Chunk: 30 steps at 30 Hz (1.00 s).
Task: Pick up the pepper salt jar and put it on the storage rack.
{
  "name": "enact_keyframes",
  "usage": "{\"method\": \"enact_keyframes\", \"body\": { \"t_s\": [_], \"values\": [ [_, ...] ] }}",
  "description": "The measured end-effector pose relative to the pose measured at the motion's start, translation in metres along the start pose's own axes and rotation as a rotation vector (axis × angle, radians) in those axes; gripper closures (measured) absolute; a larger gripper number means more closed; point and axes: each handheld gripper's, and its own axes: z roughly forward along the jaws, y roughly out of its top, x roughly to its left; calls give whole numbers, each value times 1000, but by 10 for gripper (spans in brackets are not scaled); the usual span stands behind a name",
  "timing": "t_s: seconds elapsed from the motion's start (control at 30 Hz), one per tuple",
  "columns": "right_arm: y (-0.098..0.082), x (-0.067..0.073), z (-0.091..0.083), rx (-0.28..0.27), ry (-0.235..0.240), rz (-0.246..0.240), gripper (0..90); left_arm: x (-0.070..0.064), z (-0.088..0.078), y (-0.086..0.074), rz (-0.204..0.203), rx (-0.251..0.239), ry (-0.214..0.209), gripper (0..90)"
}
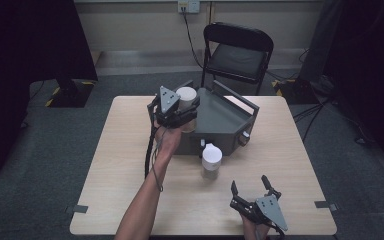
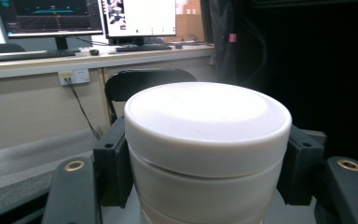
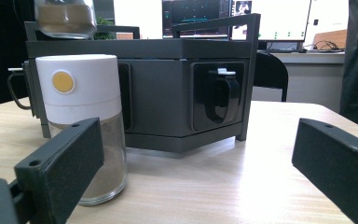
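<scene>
Left gripper [image 1: 180, 112] clamps the white-capped jar [image 1: 186, 96] — right gripper [image 1: 250, 190] gapes wide, holding nothing.

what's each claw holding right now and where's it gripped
The left claw clamps a white-capped glass jar by its sides just under the cap. The right claw is open and holds nothing.
</scene>
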Motion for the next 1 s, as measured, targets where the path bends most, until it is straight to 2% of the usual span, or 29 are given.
{"method": "enact_keyframes", "body": {
  "t_s": [0.03, 0.1, 0.47, 0.67, 0.77, 1.0],
  "values": [
    [0, 0, 0, 0, 0, 0, 11, 0, 5, 3, -5, 19, 11, 343],
    [0, 0, 0, 1, -1, 1, 11, 0, 10, 5, 1, 26, 26, 344],
    [0, 0, 0, 0, -1, 0, 11, 1, 20, 4, -6, 72, 32, 343],
    [0, 0, 0, 0, -2, 0, 11, -3, 23, 1, -24, 75, 42, 343],
    [0, 0, 0, 0, -1, 0, 11, -4, 26, 0, -20, 84, 40, 343],
    [0, 0, 0, 0, 0, 0, 11, -4, 25, -6, -38, 63, 50, 342]
  ]
}}
